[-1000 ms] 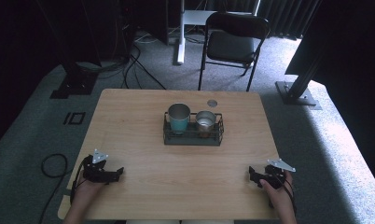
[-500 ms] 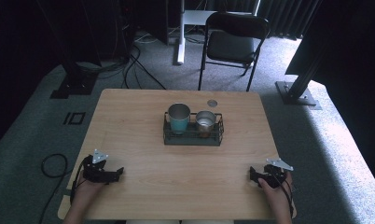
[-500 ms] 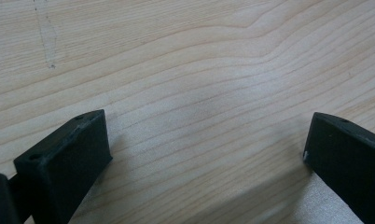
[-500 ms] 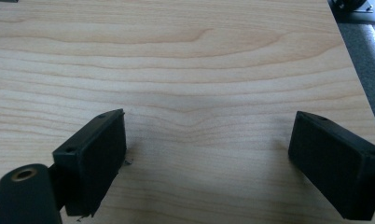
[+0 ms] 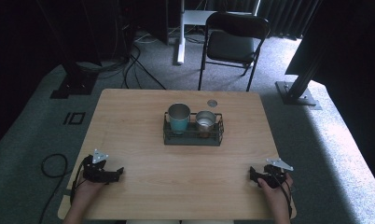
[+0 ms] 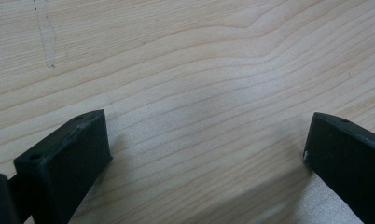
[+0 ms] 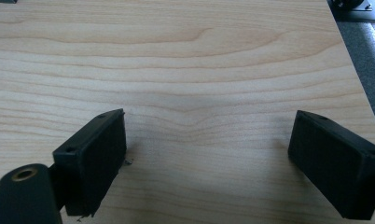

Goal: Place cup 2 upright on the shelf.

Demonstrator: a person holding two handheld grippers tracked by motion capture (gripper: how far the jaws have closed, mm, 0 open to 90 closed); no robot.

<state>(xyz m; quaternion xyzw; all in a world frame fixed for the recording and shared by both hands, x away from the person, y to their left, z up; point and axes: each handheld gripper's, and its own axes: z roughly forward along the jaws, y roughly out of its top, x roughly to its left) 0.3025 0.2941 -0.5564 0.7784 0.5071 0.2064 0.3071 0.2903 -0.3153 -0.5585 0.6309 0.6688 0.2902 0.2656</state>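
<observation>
A black wire basket (image 5: pixel 193 138) stands at the middle of the wooden table (image 5: pixel 139 112). It holds a teal metal cup (image 5: pixel 178 118) on the left and a smaller silvery cup (image 5: pixel 204 123) on the right. My left gripper (image 5: pixel 117 172) rests low near the front left corner, its jaws pointing right. Seen from its own camera, the left gripper (image 6: pixel 206 140) is open over bare wood. My right gripper (image 5: pixel 253 176) rests near the front right corner, jaws pointing left. That right gripper (image 7: pixel 206 149) is also open, with nothing between the jaws.
A small round grey disc (image 5: pixel 212 102) lies on the table behind the basket. A black folding chair (image 5: pixel 232 44) stands beyond the far edge. Cables (image 5: pixel 50 164) lie on the floor at the left. The table's right edge (image 7: pixel 351 74) is close to the right gripper.
</observation>
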